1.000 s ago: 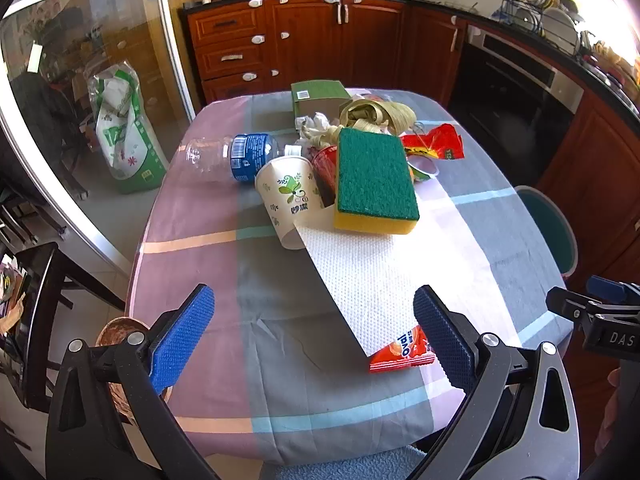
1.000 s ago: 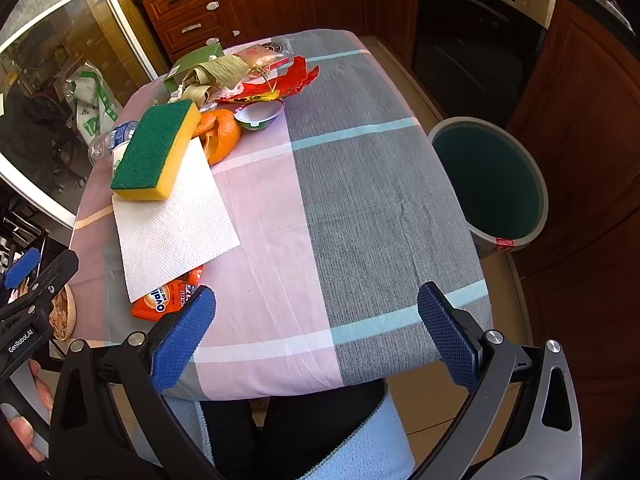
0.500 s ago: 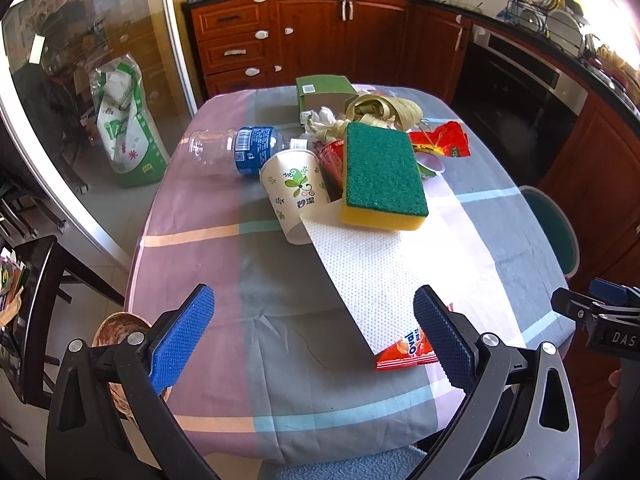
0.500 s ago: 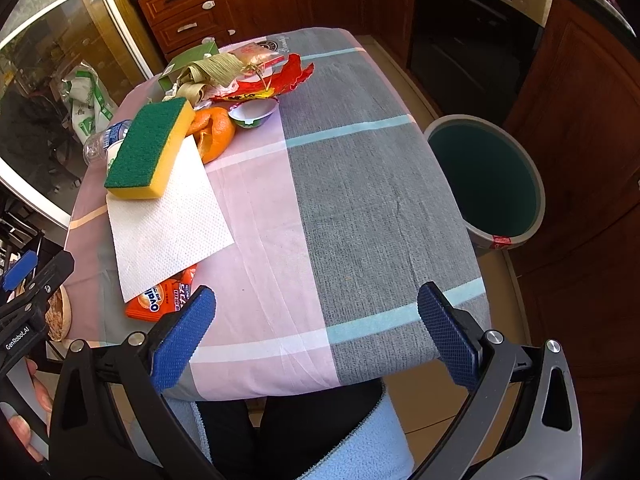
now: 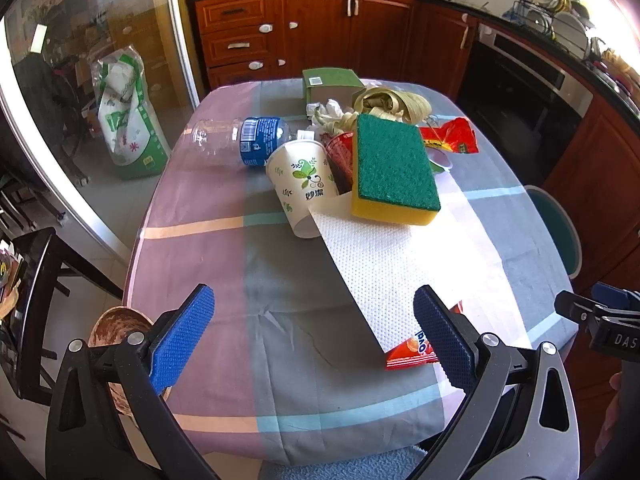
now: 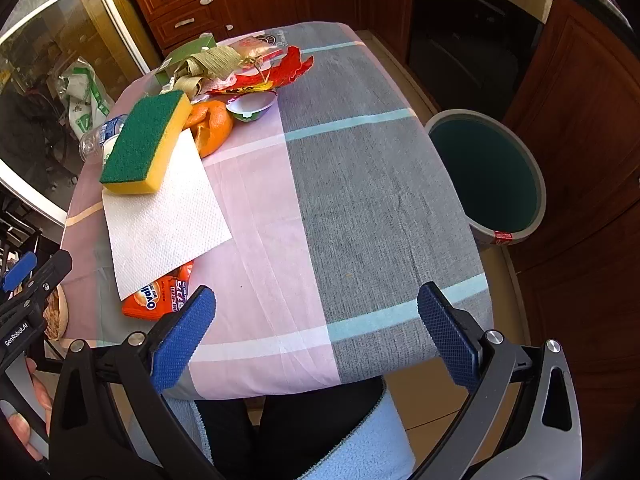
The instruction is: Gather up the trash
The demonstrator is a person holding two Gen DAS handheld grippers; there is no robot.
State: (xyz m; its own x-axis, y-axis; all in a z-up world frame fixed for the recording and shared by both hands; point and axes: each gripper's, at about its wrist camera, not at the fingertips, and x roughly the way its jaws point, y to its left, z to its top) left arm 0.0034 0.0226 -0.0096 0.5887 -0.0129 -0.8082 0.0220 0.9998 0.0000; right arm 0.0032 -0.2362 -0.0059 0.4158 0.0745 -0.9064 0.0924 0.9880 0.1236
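Kitchen cabinets back a cloth-covered table (image 5: 224, 264) whose upper centre holds the trash pile, from sponge (image 5: 392, 168) and paper towel (image 5: 404, 268) to snack wrapper (image 5: 412, 350), the bin (image 6: 484, 176) waiting at right, while left gripper (image 5: 312, 328) and right gripper (image 6: 316, 328) hover spread and empty, so the approach likely calls for reaching the near wrapper.

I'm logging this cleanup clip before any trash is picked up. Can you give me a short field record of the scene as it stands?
surface: table with checked cloth
bin: round bin on the floor on the right side of the table
left tongs: open, holding nothing
right tongs: open, holding nothing
top of pile: sponge, green side up, on paper towel
under towel: orange snack packet
lying down: paper cup, plastic bottle
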